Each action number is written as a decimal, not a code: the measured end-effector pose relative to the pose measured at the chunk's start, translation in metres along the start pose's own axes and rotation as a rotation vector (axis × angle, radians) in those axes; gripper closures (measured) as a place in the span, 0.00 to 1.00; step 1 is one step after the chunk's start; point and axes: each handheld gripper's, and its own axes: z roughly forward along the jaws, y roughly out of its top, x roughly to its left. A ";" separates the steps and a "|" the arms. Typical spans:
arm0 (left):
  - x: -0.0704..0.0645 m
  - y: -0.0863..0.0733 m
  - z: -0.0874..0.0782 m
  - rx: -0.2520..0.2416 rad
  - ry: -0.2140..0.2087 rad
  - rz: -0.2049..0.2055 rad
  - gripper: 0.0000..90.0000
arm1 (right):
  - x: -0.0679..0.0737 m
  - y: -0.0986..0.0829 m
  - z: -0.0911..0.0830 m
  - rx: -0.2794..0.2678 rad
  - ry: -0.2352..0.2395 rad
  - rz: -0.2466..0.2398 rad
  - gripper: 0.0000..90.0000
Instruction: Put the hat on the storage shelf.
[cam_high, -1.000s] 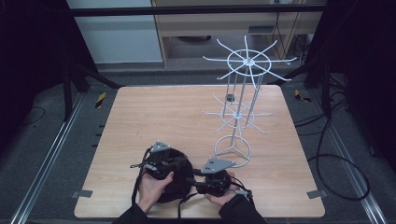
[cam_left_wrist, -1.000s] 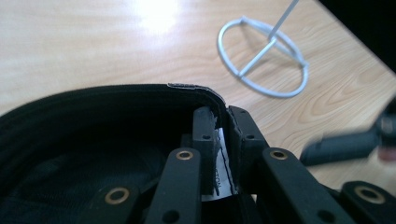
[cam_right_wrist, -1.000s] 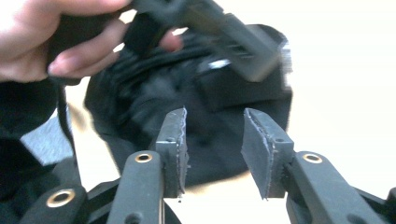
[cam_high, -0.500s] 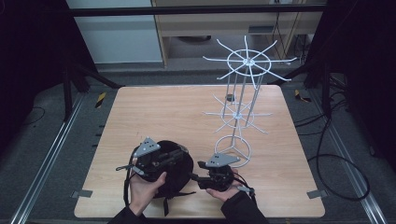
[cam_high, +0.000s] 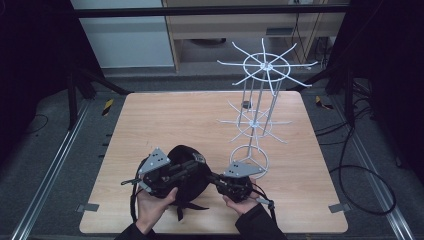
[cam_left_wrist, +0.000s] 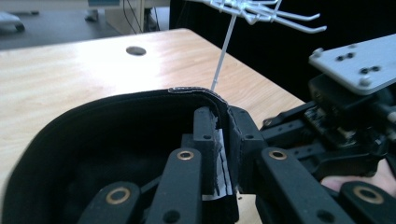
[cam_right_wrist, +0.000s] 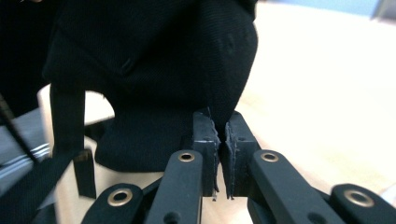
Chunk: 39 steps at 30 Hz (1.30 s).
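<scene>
A black cap (cam_high: 186, 175) hangs between both grippers above the table's near edge. In the left gripper view its hollow inside (cam_left_wrist: 112, 144) faces me, and my left gripper (cam_left_wrist: 223, 135) is shut on the rim, one jaw inside and one outside. The same left gripper (cam_high: 199, 162) comes in from the left in the high view. My right gripper (cam_right_wrist: 221, 128) is shut on a fold at the cap's edge (cam_right_wrist: 154, 60). In the high view the right gripper (cam_high: 214, 176) meets the cap from the right. A black strap (cam_right_wrist: 70, 121) dangles below.
A tall white wire rack (cam_high: 257, 107) with spoke arms stands on its ring base just behind the right hand. A small dark round spot (cam_high: 245, 104) lies on the wooden table (cam_high: 165, 120) beyond it. Rails and cables run along the table's sides.
The left gripper has shifted left and up a little with the cap, so the cap is turned up and stretched between the hands. The right gripper has hardly moved.
</scene>
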 end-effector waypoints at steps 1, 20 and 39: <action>0.000 0.000 -0.002 -0.003 0.006 0.009 0.91 | 0.001 0.002 -0.002 -0.010 -0.016 -0.012 0.95; 0.004 -0.017 -0.002 0.095 0.013 0.039 0.76 | 0.014 0.009 -0.001 0.024 -0.017 -0.141 0.95; 0.012 -0.005 -0.022 -0.031 -0.005 0.043 0.90 | 0.006 0.009 0.003 -0.020 0.067 -0.004 0.47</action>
